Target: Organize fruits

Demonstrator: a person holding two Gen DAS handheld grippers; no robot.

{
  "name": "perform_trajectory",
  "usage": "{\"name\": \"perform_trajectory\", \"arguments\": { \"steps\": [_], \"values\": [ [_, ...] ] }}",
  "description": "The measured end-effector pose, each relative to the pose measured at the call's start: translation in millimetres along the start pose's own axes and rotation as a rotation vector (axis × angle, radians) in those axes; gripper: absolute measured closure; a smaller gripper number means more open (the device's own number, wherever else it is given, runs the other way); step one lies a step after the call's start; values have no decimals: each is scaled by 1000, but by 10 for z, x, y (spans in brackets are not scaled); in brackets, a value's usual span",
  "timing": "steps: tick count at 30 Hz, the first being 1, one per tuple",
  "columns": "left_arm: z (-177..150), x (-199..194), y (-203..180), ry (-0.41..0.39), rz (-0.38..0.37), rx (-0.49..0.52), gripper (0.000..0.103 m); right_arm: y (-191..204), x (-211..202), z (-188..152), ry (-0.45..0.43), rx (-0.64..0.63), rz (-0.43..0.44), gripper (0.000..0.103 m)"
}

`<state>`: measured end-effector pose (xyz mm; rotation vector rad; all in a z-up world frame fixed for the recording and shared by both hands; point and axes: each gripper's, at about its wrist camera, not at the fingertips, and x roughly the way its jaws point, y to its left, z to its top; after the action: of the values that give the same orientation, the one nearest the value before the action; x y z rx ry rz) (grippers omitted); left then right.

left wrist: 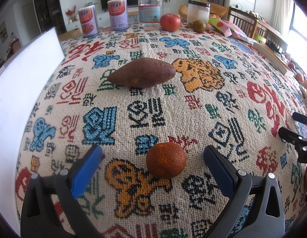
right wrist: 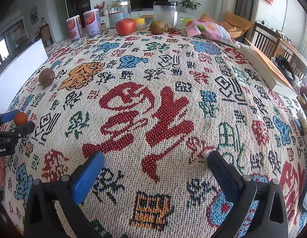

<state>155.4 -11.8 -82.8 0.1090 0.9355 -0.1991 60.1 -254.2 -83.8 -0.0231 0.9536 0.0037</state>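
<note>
A: Where does the small round orange fruit with the pebbled rind (left wrist: 166,160) sit?

B: On the tabletop, on the woven cloth printed with coloured characters (left wrist: 145,115), directly ahead of the left tool (left wrist: 153,159) and between its two blue-padded fingers (left wrist: 88,168). The jaws are spread wide, with a clear gap on each side of the fruit, so nothing is gripped yet.

A: Which hand is nearer?

B: The left, plainly. In the right wrist view the same fruit (right wrist: 20,118) shows at the far left edge, inside the other tool. The right tool (right wrist: 155,170) is also released, holding nothing, over bare cloth well apart from any fruit.

A: Does the fruit have a long axis to mind?

B: Hardly; it is nearly a ball, so I judge the closing direction matters little. The jaws only need to come forward a touch and close squarely across its middle.

A: What lies beyond it?

B: A brown, tapered sweet potato (left wrist: 142,72) farther along the cloth, its long axis running left to right across the left tool's line. Past that, near the far edge, stand a red apple (left wrist: 170,22) and a dull green-brown round fruit (left wrist: 199,26), among jars and tins.

A: And on the left?

B: A white board (left wrist: 24,83) along that edge of the tabletop.
</note>
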Motion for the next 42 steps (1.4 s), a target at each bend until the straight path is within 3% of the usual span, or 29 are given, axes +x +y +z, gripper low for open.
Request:
{"name": "perform_trajectory", "arguments": {
  "steps": [23, 25, 28, 33, 38, 42],
  "values": [
    [0, 0, -3, 0, 1, 0, 1, 0, -4, -1, 4, 7, -1, 0],
    [0, -1, -4, 0, 1, 0, 1, -1, -1, 81, 30, 34, 30, 0],
    [0, 0, -6, 0, 3, -1, 0, 60, -22, 462, -20, 49, 163, 0],
    [1, 2, -4, 0, 3, -3, 1, 480, 282, 1451, -184, -37, 228, 0],
    [1, 4, -6, 0, 4, -3, 1, 977, 1164, 2453, -151, -68, 165, 1],
    [0, 5, -3, 0, 3, -4, 1, 1131, 1758, 2972, -117, -23, 98, 10]
  ]
}}
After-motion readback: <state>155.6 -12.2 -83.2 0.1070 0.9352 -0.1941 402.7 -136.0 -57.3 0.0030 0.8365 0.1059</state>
